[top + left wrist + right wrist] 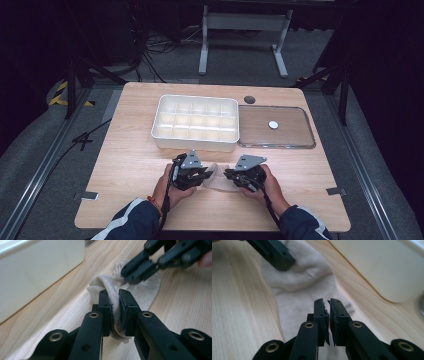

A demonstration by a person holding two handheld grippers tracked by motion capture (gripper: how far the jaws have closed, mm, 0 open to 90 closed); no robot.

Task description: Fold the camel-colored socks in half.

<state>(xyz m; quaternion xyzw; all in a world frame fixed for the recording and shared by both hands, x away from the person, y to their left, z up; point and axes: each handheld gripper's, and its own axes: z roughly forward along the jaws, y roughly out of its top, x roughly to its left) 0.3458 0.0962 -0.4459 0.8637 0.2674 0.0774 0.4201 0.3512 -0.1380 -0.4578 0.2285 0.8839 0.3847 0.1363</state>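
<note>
Nearest the person, both grippers meet over a pale beige sock (pixel 140 293) lying on the wooden table (pixel 125 165) just in front of the white divided box (pixel 196 122). From above the hands and grey plates hide most of it. The left gripper (pixel 115 306) is clamped on a bunched fold, plain in its own view. The right gripper (pixel 328 311) has its jaws together, nothing visibly caught; the cloth beyond is blurred. Farther right lies a clear lid (pixel 276 127), with bare tabletop on both sides.
</note>
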